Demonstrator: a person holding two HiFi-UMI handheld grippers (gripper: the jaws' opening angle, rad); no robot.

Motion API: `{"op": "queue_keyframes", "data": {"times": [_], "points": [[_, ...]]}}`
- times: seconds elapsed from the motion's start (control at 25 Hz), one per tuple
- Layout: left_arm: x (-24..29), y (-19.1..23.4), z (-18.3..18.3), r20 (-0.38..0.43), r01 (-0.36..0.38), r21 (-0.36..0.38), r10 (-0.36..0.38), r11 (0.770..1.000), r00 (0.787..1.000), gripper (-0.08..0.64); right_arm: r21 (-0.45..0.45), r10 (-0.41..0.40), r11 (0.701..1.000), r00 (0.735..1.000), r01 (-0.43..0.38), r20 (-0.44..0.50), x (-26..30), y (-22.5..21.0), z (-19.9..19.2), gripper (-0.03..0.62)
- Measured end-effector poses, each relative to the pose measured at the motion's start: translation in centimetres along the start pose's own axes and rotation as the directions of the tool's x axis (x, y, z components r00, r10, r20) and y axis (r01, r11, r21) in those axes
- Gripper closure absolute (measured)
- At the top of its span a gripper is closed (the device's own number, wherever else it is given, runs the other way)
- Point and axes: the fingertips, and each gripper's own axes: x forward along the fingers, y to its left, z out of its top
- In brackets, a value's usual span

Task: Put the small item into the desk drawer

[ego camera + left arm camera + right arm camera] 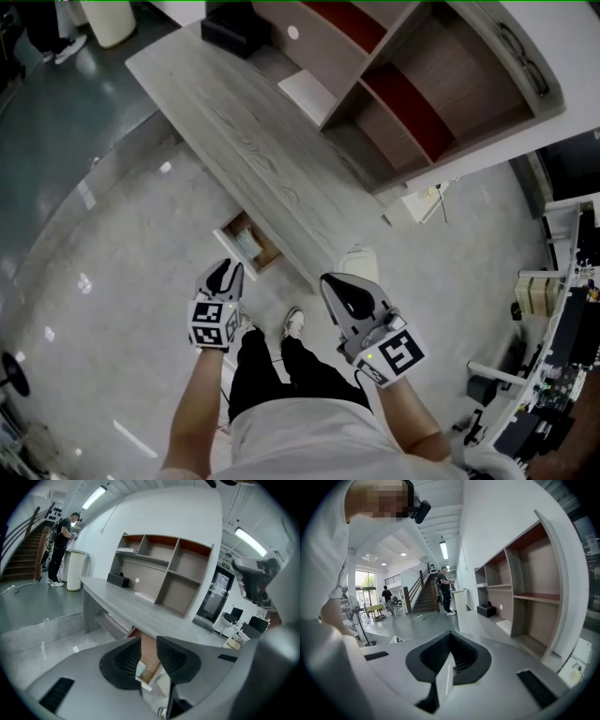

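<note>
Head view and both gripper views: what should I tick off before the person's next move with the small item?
1. Brown wooden desk drawer pulled open: ok.
2. Small flat white item clamped in the right gripper: ok.
3. Left gripper jaws apart, nothing between them: ok.
4. Right gripper above the drawer: not ok; it hangs off to one side, near the end of the grey wooden desk.
5. Free room inside the drawer: cannot tell.
</note>
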Motion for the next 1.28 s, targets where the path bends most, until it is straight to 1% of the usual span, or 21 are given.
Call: {"op": "queue_keyframes", "data": {"times": [0.04, 0.2, 0.32, 0.44, 0.6, 0.72, 0.8, 0.96, 1.08, 1.28], "points": [[0.9, 0.5, -0.5, -0.017, -0.014, -0.015, 0.014, 1.000, 1.000, 0.464, -0.001, -0.007, 1.000, 1.000, 0.007, -0.003, -0.3, -0.2, -0.1, 0.571], [4.9, 1.3, -3.3, -0.108, -0.068, -0.064, 0.061, 0.996, 0.992, 0.410, 0.007, -0.036, 0.999, 0.999, 0.036, -0.019, -1.6, -1.7, -1.0, 0.571], [7.4, 1.2, -5.3, -0.167, -0.106, -0.074, 0.092, 0.992, 0.982, 0.408, 0.019, -0.039, 0.999, 0.998, 0.040, -0.042, -2.3, -2.2, -2.3, 0.571], [9.7, 1.4, -6.7, -0.209, -0.142, -0.077, 0.123, 0.987, 0.970, 0.397, 0.032, -0.032, 0.999, 0.998, 0.034, -0.047, -2.5, -2.7, -3.2, 0.571], [11.9, 2.1, -8.2, -0.253, -0.182, -0.112, 0.149, 0.977, 0.956, 0.391, 0.052, -0.025, 0.998, 0.998, 0.028, -0.061, -2.3, -3.3, -4.8, 0.571], [13.4, 2.4, -8.8, -0.272, -0.194, -0.115, 0.157, 0.974, 0.950, 0.390, 0.066, -0.023, 0.997, 0.997, 0.027, -0.072, -2.2, -3.7, -5.9, 0.571], [14.0, 2.3, -9.0, -0.286, -0.198, -0.134, 0.154, 0.971, 0.946, 0.390, 0.073, -0.023, 0.997, 0.997, 0.029, -0.080, -2.4, -3.8, -6.4, 0.571], [15.0, 2.4, -10.1, -0.332, -0.232, -0.210, 0.154, 0.950, 0.930, 0.390, 0.085, -0.031, 0.996, 0.995, 0.039, -0.091, -3.2, -4.1, -6.8, 0.571], [15.8, 2.7, -10.7, -0.356, -0.254, -0.241, 0.158, 0.937, 0.921, 0.390, 0.090, -0.048, 0.994, 0.994, 0.057, -0.096, -4.0, -4.8, -6.8, 0.571], [16.9, 3.1, -11.7, -0.392, -0.294, -0.297, 0.165, 0.909, 0.905, 0.390, 0.104, -0.088, 0.990, 0.990, 0.099, -0.107, -5.3, -6.0, -7.3, 0.571]]}}
